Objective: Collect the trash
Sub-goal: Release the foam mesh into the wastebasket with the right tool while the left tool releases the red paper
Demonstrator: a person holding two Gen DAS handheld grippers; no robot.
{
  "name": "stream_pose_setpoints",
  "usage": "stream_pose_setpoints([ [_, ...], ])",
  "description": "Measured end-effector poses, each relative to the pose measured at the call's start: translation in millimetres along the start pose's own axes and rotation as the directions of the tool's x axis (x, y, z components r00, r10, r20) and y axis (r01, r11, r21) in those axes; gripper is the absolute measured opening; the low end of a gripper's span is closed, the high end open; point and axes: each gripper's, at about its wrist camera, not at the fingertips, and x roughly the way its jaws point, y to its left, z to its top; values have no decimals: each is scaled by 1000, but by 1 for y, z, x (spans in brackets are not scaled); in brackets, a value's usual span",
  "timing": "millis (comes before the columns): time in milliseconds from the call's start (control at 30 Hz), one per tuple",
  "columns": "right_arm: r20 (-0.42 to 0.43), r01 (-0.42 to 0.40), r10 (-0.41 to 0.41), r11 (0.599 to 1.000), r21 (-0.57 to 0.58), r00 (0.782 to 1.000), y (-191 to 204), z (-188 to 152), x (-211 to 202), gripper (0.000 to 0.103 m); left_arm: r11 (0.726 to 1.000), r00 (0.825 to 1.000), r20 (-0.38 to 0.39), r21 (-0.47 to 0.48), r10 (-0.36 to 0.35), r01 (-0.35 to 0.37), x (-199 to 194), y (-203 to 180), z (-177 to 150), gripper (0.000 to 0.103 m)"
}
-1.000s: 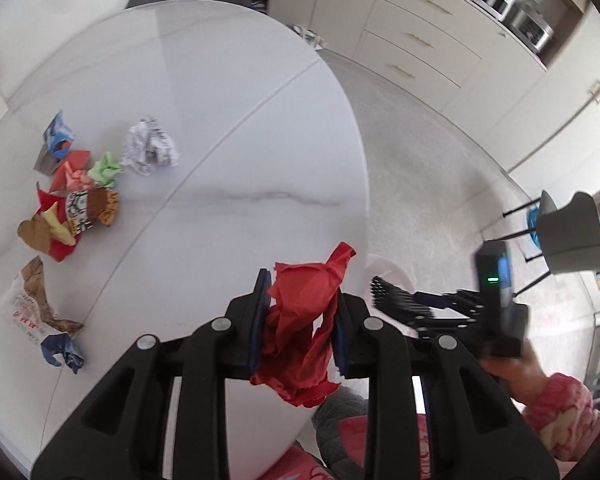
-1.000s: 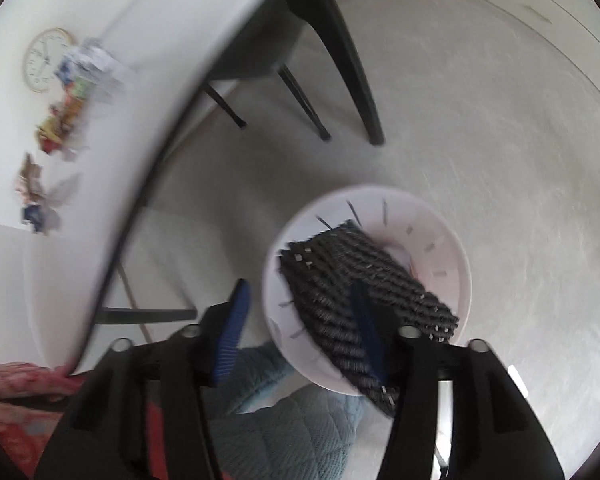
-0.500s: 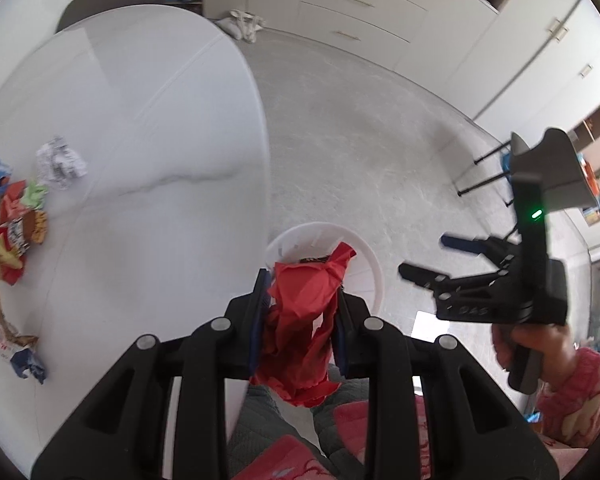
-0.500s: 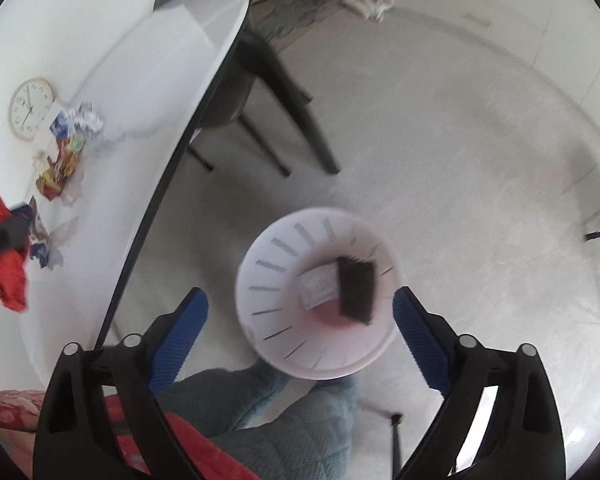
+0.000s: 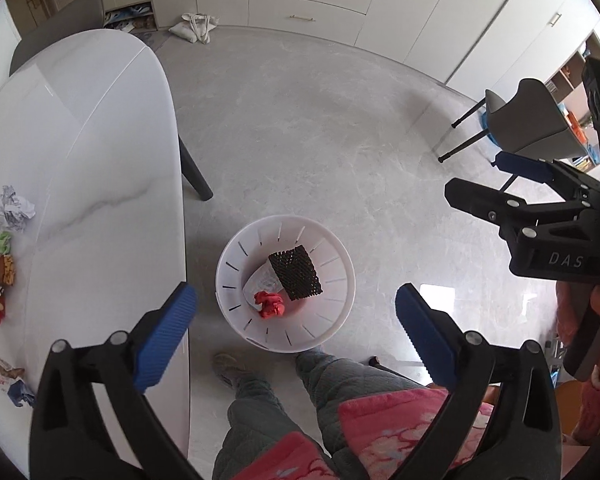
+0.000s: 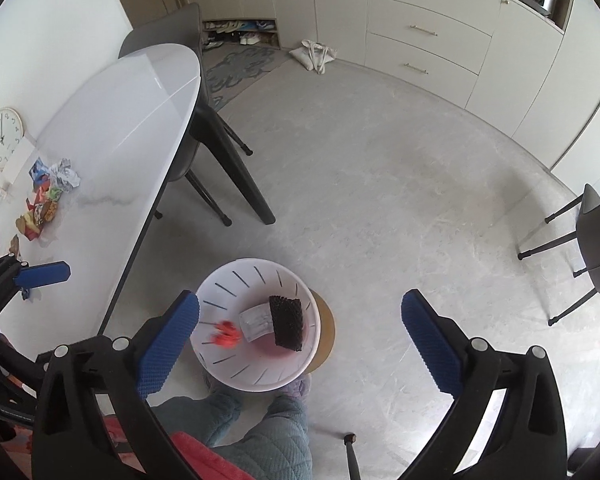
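A white slotted trash bin (image 5: 342, 312) (image 6: 220, 364) stands on the floor beside the table. Inside lie a black mesh pad (image 5: 295, 272) (image 6: 287, 321), a white wrapper (image 5: 260, 280) (image 6: 255, 323) and a crumpled red paper (image 5: 269, 304) (image 6: 226, 333), blurred in the right wrist view. My left gripper (image 5: 296, 330) is wide open and empty above the bin. My right gripper (image 6: 300, 336) is wide open and empty, also above the bin; it shows at the right of the left wrist view (image 5: 496, 184). Several crumpled wrappers (image 5: 0, 260) (image 6: 48, 196) lie on the white table (image 5: 100, 160) (image 6: 120, 120).
Grey chairs stand at the table's far end (image 6: 164, 28) and at the right (image 5: 532, 120) (image 6: 596, 240). The person's legs (image 5: 300, 400) are next to the bin. A cloth bag (image 6: 316, 54) lies by the cabinets (image 6: 424, 32). A clock (image 6: 2, 144) rests at the table's back.
My left gripper opened and let go of the red paper, which dropped into the bin. Both grippers rose higher above the bin; the right one stays open.
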Motion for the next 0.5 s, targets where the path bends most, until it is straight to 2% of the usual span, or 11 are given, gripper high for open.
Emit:
stream_pose_setpoints([
  [300, -2, -8, 8, 999, -41, 1000, 14, 3, -3, 100, 999, 1000, 15, -32, 20, -19, -9, 8, -7, 95],
  [400, -8, -24, 23, 998, -62, 1000, 25, 6, -4, 100, 996, 998, 30, -71, 50, -48, -16, 19, -11, 95],
  [500, -4, -61, 61, 994, -90, 998, 45, 11, -6, 100, 984, 994, 47, -153, 100, -92, -27, 44, -19, 95],
])
